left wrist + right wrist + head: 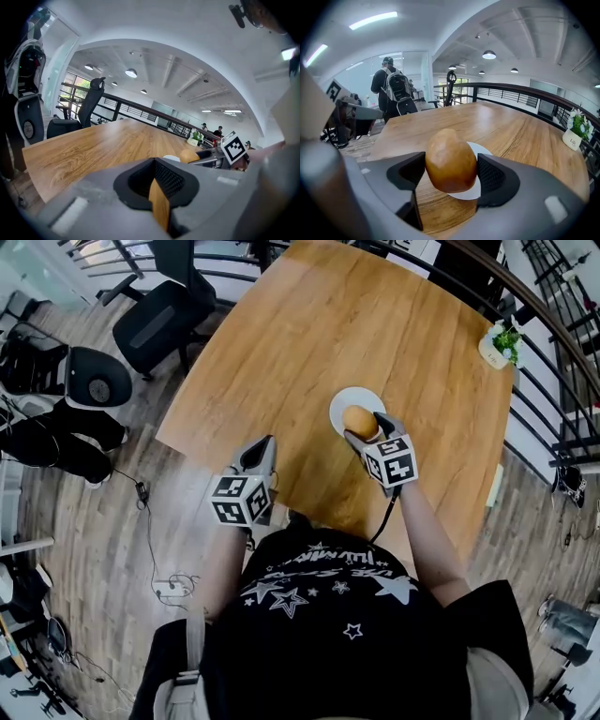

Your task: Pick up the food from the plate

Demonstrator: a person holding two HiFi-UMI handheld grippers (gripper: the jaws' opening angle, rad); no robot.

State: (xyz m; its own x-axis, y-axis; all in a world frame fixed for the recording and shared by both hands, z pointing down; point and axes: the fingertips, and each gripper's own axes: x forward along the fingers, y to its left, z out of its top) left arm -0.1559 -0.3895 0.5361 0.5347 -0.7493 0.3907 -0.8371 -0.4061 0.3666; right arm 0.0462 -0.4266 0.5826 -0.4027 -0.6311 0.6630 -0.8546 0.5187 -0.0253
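The right claw (366,427) is clamped on the food (360,420), a rounded golden-brown piece. In the right gripper view the food (450,159) sits squarely between the two dark pads, which press its left and right sides, and it fills the gap of the right claw (451,171). It is held over the near part of the white plate (348,399), whose rim (480,148) shows behind and below it; whether it is clear of the plate cannot be told. The plate lies near the near edge of the wooden bench (328,324), right of the middle. The left claw (261,450) hovers at the bench's near-left edge, well apart from the plate. Its jaws are drawn together to a thin slit and hold nothing (157,187).
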